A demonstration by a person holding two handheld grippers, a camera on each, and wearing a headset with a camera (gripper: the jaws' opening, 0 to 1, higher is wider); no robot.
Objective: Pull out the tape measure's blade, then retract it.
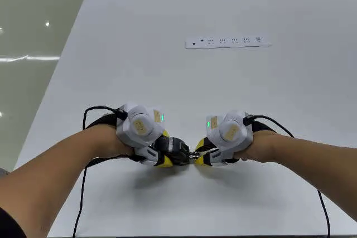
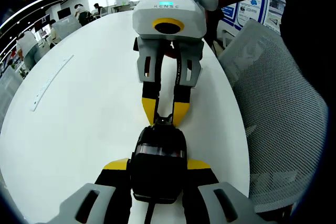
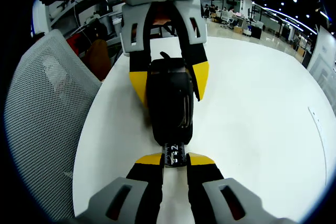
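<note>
Tape measure [image 3: 169,103] black, blade [image 3: 174,155] barely out

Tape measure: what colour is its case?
The tape measure has a black case; the left gripper view shows it best.

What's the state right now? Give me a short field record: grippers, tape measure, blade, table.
left gripper: shut on the tape measure, jaws on either side of its black case
right gripper: shut on the blade tip
blade: barely out, a short stub visible
table: white
power strip: on the far side, apart from the work
</note>
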